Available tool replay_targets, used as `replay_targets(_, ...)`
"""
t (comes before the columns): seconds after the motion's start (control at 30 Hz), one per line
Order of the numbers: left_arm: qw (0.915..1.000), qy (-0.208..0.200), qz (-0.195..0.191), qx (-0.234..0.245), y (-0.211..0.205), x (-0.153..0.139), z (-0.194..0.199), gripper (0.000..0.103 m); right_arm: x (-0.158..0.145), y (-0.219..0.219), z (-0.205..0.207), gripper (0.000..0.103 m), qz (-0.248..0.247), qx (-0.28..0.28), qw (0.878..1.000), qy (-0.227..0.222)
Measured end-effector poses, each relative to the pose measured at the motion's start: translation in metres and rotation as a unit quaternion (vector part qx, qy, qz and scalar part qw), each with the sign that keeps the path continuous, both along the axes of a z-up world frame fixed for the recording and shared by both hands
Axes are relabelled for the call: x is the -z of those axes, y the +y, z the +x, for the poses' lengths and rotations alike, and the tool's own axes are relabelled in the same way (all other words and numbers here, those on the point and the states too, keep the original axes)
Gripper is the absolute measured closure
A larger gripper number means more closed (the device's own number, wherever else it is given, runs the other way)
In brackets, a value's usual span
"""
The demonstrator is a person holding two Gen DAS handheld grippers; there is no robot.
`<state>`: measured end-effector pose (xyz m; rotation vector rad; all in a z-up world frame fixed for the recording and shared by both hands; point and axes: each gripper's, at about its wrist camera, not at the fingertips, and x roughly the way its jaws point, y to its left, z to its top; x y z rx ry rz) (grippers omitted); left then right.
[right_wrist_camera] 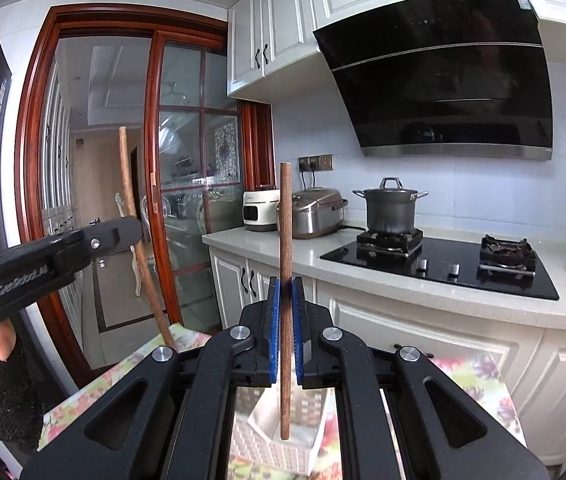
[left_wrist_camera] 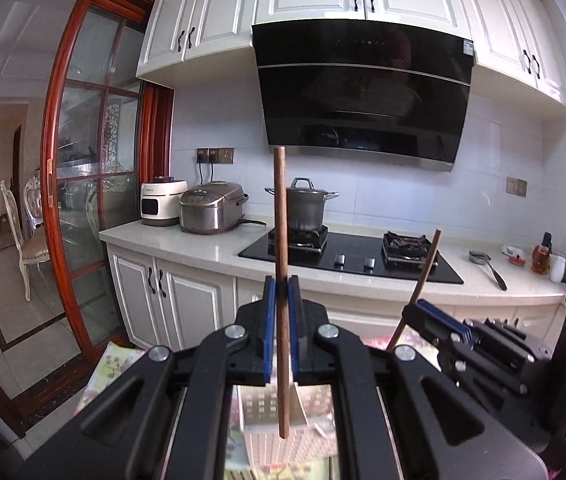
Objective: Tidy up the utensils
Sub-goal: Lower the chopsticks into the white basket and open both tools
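Left tongs (left_wrist_camera: 282, 292): In my left hand, the blue pads were pressed together on a brown wooden chopstick (left_wrist_camera: 281, 240), pinching it near its middle so it stood close to upright.

Left chopstick's lower end: It hung just above a white woven basket (left_wrist_camera: 275, 412), which sat on a floral-covered surface (left_wrist_camera: 111, 364) below the tongs; from the left wrist view I could not tell whether the tip touched the basket.

Right tongs (right_wrist_camera: 286, 300): In my right hand, the pads were likewise closed on a second wooden chopstick (right_wrist_camera: 285, 240), held upright and gripped around mid-length.

Right chopstick's lower end: It reached down inside the white basket (right_wrist_camera: 267, 444), at or near its floor.

Step in hand, as I judged it: Both sticks were poised for dropping into the basket, the right one further along.

How to do it well: I judged that each stick should be kept vertical, lowered until its tip rested on the basket's floor, then released by a small spread of the pads, so it would lean against the wall rather than tip out.

Risk: With the two tongs near each other, a sideways swing could knock one stick against the other.

Backdrop: A steel pot (right_wrist_camera: 391, 208) stood on the black hob (right_wrist_camera: 443, 268).
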<state>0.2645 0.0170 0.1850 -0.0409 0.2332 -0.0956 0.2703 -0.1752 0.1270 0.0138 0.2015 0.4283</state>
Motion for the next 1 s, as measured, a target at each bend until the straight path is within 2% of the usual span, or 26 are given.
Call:
replay_targets(0.2,0.9997,0.020,0.007,-0.009,0.002,0.010,0.038,0.097,0.011,0.013,0.025,0.097,-0.016,-0.010,1.000,0.022)
replay_targets(0.4,0.9960,0.086,-0.016,0.013,0.012,0.050,0.073,0.097,0.040,0.019,0.044,0.097,-0.022,-0.021,0.997,0.071)
replay_targets(0.6,0.9900,0.139,-0.001,0.021,0.012,0.084,0.089,0.097,0.063,0.026,0.064,0.096,-0.033,-0.014,0.992,0.121)
replay_targets(0.67,0.9887,0.149,-0.005,0.012,0.014,0.093,0.092,0.096,0.070,0.026,0.070,0.093,-0.022,-0.010,0.990,0.137)
replay_targets(0.77,0.9879,0.154,-0.020,0.006,0.021,0.101,0.091,0.085,0.077,0.021,0.077,0.083,-0.013,0.000,0.989,0.147)
replay_targets(0.83,0.9890,0.147,-0.020,0.000,0.026,0.102,0.086,0.078,0.081,0.016,0.079,0.049,-0.007,0.003,0.989,0.147)
replay_targets(1.0,0.9916,0.127,-0.019,-0.017,0.032,0.102,0.068,0.065,0.083,0.001,0.072,0.047,0.005,0.010,0.990,0.137)
